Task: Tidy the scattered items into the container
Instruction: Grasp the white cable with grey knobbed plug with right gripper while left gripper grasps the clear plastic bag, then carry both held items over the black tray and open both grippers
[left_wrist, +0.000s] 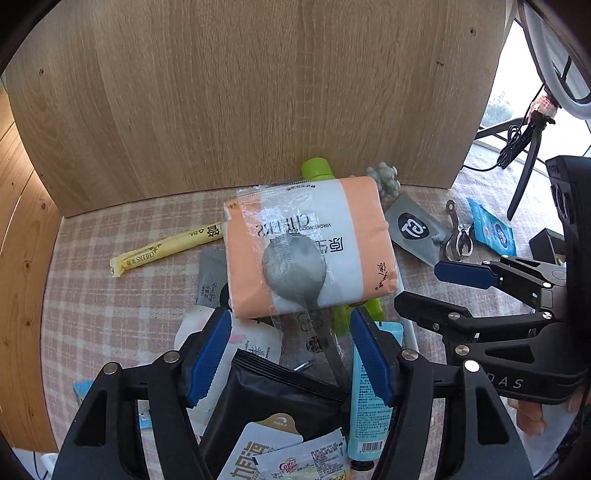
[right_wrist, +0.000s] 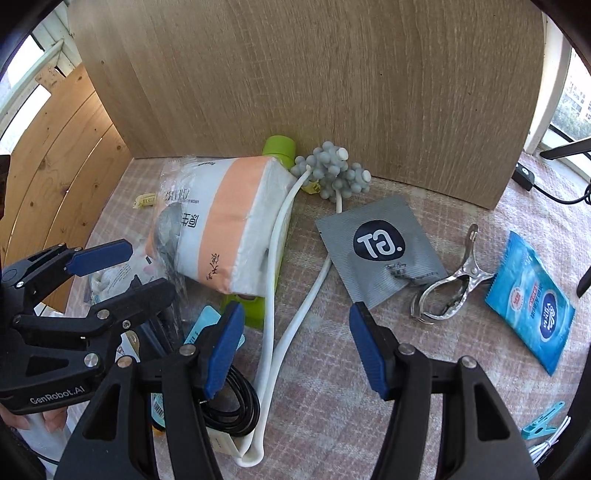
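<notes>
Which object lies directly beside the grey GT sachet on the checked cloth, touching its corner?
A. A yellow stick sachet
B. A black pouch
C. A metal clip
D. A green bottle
C: in the right wrist view the metal clip lies at the lower right corner of the grey GT sachet, between it and the blue packet.

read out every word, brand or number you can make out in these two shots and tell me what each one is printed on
"CHEERS", upside down: orange-and-white tissue pack.
"CHEERS": yellow stick sachet.
"GT.", upside down: grey foil sachet.
"Coffee mate": small white creamer sachet.
"GenRobot.AI": body of the left gripper.
"DAS", partly cut off: body of the right gripper.
Blue wet-wipe packet, light blue tube with barcode: print too small to read.
</notes>
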